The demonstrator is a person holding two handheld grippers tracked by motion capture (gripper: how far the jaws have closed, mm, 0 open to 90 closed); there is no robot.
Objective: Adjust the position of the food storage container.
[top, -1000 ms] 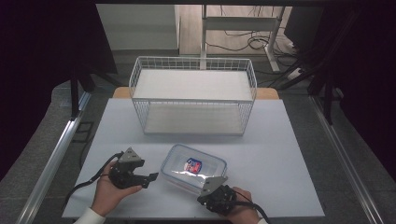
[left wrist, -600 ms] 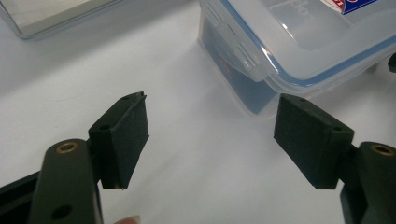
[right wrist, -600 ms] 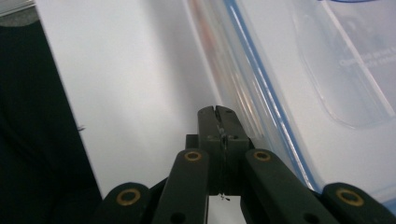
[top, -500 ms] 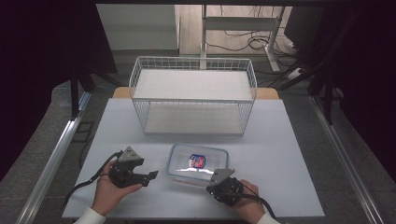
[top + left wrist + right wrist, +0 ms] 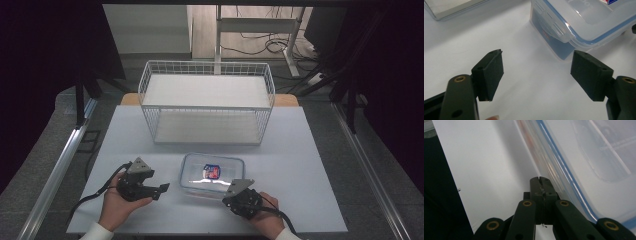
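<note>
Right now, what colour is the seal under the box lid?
Blue, on the box; clearest in the left gripper view.

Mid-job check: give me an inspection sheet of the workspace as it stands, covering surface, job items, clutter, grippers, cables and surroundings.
Surface: white table, no spills seen.
Job's things: clear lidded container with a blue seal and a red and blue label, lying flat near the front edge; side latch down.
Clutter: nothing seen.
Grippers: left gripper open, jaws wide apart, short of the container's corner, holding nothing. Right gripper shut, jaws together with nothing between them, tips at the container's long side; contact cannot be told.
Cables: black cable trailing from the left gripper off the front edge.
Surroundings: white wire basket behind the container, apart from it; dark curtains either side.
</note>
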